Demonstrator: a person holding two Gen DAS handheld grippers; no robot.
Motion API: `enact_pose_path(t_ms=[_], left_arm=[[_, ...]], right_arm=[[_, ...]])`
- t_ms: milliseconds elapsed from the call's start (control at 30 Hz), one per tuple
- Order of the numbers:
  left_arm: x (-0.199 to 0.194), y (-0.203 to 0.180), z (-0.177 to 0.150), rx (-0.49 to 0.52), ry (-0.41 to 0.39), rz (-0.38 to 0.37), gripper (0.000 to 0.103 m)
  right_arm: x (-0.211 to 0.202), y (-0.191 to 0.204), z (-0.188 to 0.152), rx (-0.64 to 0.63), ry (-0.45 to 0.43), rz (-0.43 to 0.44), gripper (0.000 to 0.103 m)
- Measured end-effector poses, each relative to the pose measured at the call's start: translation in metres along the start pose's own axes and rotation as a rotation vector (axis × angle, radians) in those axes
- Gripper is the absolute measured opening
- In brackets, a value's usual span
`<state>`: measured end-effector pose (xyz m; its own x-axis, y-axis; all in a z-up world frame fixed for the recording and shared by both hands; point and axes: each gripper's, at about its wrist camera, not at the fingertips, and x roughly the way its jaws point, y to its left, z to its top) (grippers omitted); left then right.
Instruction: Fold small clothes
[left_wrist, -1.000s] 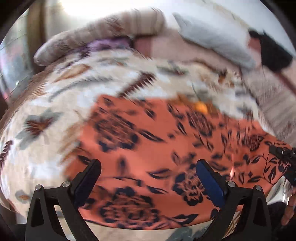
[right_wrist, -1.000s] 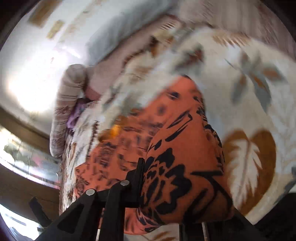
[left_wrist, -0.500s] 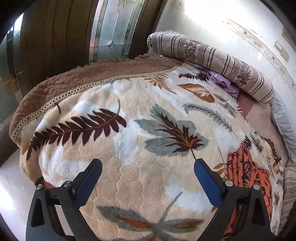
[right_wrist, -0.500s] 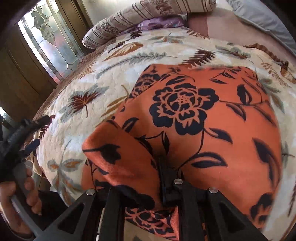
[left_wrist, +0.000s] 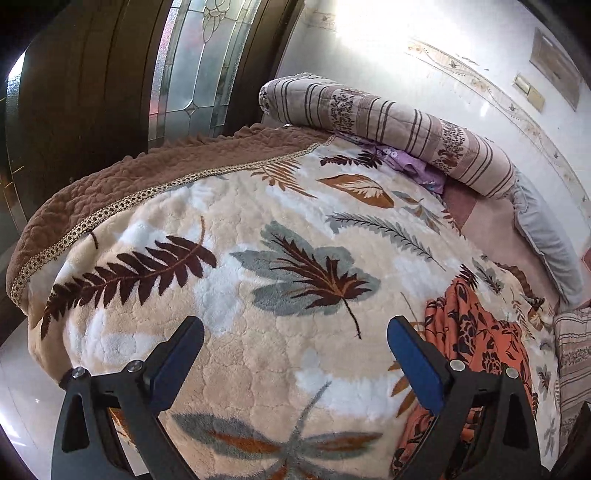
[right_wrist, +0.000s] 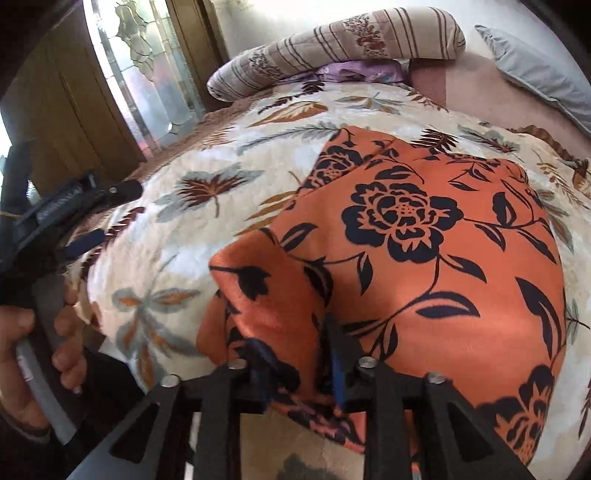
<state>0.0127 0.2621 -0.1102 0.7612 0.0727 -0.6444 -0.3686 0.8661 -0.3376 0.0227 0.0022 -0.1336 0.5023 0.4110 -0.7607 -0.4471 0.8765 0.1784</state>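
An orange garment with a dark floral print (right_wrist: 424, 251) lies spread on the leaf-patterned blanket (right_wrist: 177, 236). My right gripper (right_wrist: 299, 373) is shut on the garment's near edge, and the cloth bunches up in a raised fold just left of the jaws. In the left wrist view the garment (left_wrist: 476, 332) shows at the right, past the right fingertip. My left gripper (left_wrist: 295, 350) is open and empty over bare blanket (left_wrist: 258, 295). It also shows in the right wrist view (right_wrist: 74, 206) at the far left, held by a hand.
A striped rolled quilt (left_wrist: 388, 125) and purple cloth (left_wrist: 417, 166) lie at the head of the bed. A grey pillow (left_wrist: 546, 236) lies at the right. A wooden door with a glass panel (left_wrist: 192, 70) stands beyond the blanket's brown edge (left_wrist: 122, 181).
My left gripper swung left off the garment to bare blanket, then held nearly still. My right gripper stayed shut on the garment and drew its edge toward the near side.
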Motion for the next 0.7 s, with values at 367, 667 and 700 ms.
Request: enact_pose_path(t_ms=[367,667,700], left_arm=[[-0.011,-0.1,-0.042,0.156,0.232,-0.285,0.092],[0.021,-0.096,-0.076,0.185,0.39,-0.044,0.044],[0.016,-0.1,-0.075,0.205,0.376,-0.023,0.044]], right_arm=[[-0.073,-0.065,-0.056,0.263,-0.171,0.15,0.069],[-0.111,-0.142,-0.075,0.576,-0.316,0.259,0.074],[-0.114,-0.151,-0.078,0.619,-0.329,0.265,0.076]])
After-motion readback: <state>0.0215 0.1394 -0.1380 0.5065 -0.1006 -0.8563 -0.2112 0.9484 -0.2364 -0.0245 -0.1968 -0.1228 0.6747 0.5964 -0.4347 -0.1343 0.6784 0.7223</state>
